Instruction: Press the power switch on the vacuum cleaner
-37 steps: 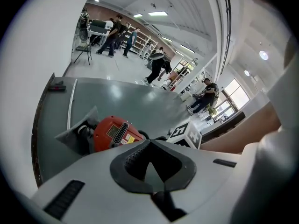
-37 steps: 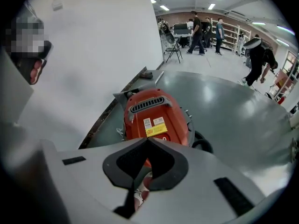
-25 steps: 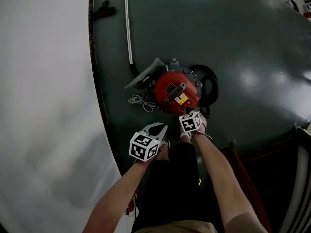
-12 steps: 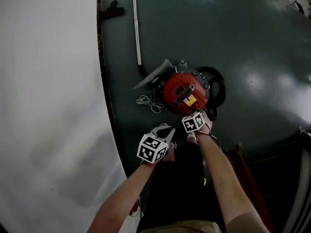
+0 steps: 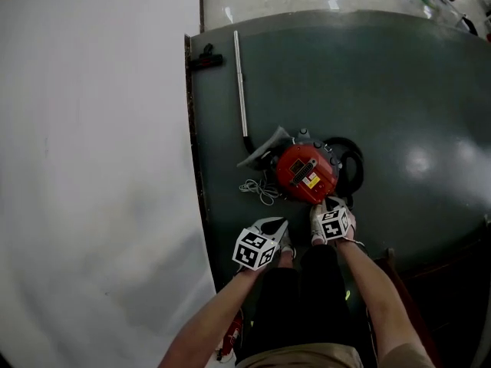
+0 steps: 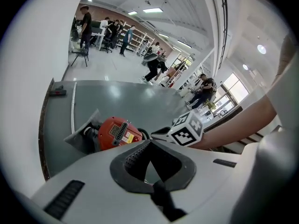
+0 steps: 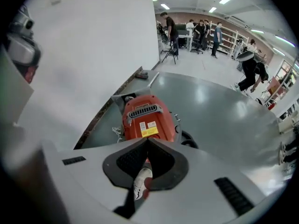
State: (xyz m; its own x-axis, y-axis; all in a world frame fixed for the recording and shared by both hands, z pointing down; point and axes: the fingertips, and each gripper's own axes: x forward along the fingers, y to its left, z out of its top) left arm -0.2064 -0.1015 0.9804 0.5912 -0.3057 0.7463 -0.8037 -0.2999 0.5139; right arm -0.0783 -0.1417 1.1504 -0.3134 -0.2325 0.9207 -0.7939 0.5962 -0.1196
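Vacuum cleaner (image 5: 307, 173): red round body with a grille and a yellow label on top, standing on the dark green mat (image 5: 414, 90) close to the mat's left edge, which runs along a white wall (image 5: 92, 167). A black hose (image 5: 354, 163) loops on the mat at its right side. A grey wedge-shaped piece (image 5: 265, 148) sits against its far-left side, and from there a metal tube (image 5: 241, 90) runs straight away across the mat. A small black part (image 5: 207, 56) lies near the mat's far-left corner, apart from the tube. A white cord (image 5: 261, 190) is bunched on the mat just left of the body. The switch itself is too small to pick out. Right gripper (image 5: 328, 203): tips at the near edge of the vacuum cleaner; contact cannot be judged from the head view. In the right gripper view (image 7: 148, 140) the jaws are closed tip to tip with nothing between them, the red body lies just beyond them, and a white shoe (image 7: 140, 183) shows through the gap below. Left gripper (image 5: 272, 225): held over the mat to the left of the right one, short of the vacuum cleaner, near the cord. In its own view (image 6: 149, 143) the jaws are closed and empty. People (image 6: 152, 66) stand in the hall beyond the mat.
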